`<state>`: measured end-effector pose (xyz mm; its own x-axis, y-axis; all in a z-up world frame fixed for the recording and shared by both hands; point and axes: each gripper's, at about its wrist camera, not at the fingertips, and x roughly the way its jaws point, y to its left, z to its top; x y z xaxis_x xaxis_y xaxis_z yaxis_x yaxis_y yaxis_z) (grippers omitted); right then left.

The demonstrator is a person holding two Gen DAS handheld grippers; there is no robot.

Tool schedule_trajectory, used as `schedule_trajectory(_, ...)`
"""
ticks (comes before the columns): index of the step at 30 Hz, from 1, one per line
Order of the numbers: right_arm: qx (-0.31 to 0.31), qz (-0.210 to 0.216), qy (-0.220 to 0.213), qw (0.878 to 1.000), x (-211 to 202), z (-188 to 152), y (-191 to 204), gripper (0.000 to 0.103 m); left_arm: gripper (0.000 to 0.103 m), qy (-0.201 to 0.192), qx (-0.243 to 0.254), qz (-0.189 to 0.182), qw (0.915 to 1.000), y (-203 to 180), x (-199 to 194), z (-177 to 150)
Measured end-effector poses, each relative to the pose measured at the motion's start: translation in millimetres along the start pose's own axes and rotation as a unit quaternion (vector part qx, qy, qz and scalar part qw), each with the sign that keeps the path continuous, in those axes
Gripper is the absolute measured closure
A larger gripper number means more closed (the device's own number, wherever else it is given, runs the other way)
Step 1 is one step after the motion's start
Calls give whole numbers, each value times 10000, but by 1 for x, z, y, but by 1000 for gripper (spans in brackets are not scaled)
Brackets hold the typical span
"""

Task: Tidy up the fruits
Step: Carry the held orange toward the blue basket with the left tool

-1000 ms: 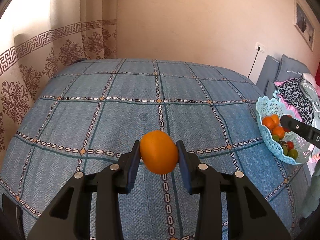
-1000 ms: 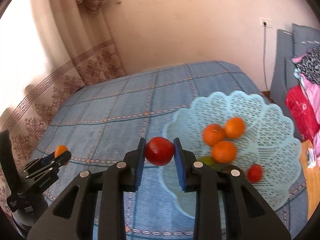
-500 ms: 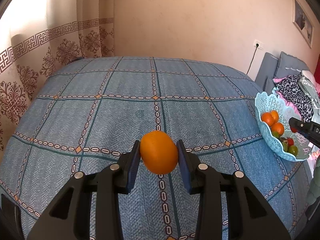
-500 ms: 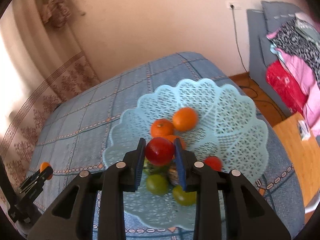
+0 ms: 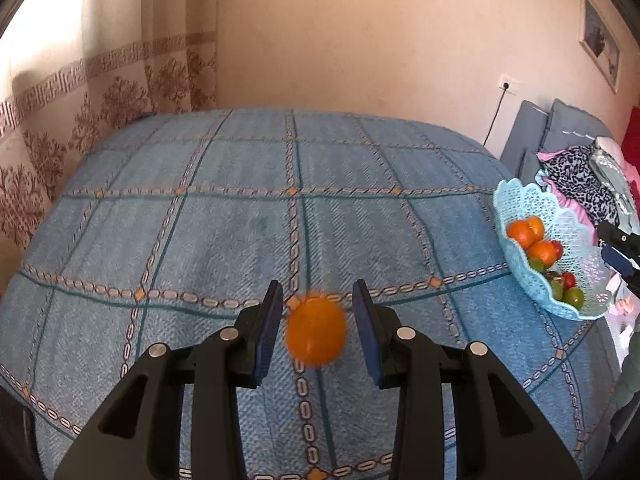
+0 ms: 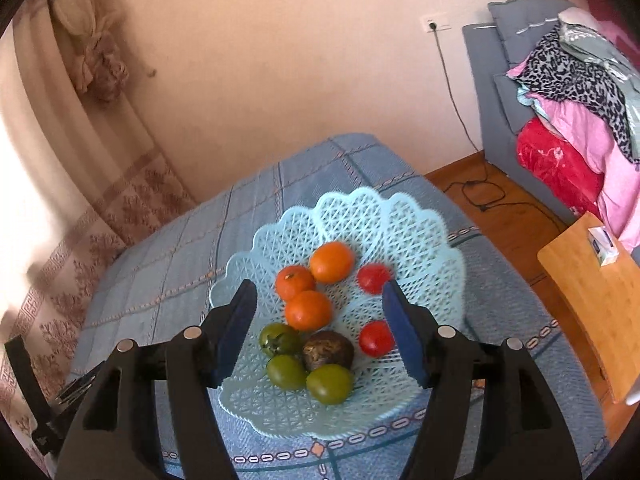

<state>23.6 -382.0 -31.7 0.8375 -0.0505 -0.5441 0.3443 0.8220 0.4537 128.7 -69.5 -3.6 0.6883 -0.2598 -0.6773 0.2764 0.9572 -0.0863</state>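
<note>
the blue bedspread, checked with chain-patterned lines, fills most of both views. at its right edge stands the pale blue lattice basket, scalloped round the rim; from the left wrist it shows far off to the right.

the right gripper hangs over the basket with its jaws opening, and nothing sits between the blue pads; the fruit lies below them in the bowl.

the left gripper is over the middle of the bedspread, well apart from the basket, with its jaws set narrow. the orange between them is blurred and sits low. a sliver of bedspread shows on either side of it, plainest on the right, so the pads do not seem to press on it.

in the basket:
- three oranges bunched together near the middle, touching one another
- three green tomatoes toward the near rim
- a dark brown fruit between the green ones and the nearest orange; what it is i cannot tell
- two red tomatoes, one just beside the right finger's tip, the other nearer, beside the brown fruit

on the wooden table at the right lies a small box with some print on it, too small to read. the framed picture on the wall is likewise too small to make out.
</note>
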Motion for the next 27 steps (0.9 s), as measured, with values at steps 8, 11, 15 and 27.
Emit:
schedule_trajectory(8, 303, 4, -314, 9990, -18, 4, -20, 30, 66, -190, 434, -88, 9988, -35, -17, 13)
schedule_trajectory(11, 362, 69, -397, 9985, -25, 8, -23, 30, 63, -89, 335, -170, 9993, -32, -14, 15)
schedule_trajectory(15, 366, 138, -448, 9982, -31, 11, -24, 30, 55, 145, 130, -326, 9993, -29, -4, 19)
schedule_trajectory(27, 429, 226, -456, 9978, -34, 14, -28, 30, 45, 663, 705, -577, 9936, -69, 36, -6)
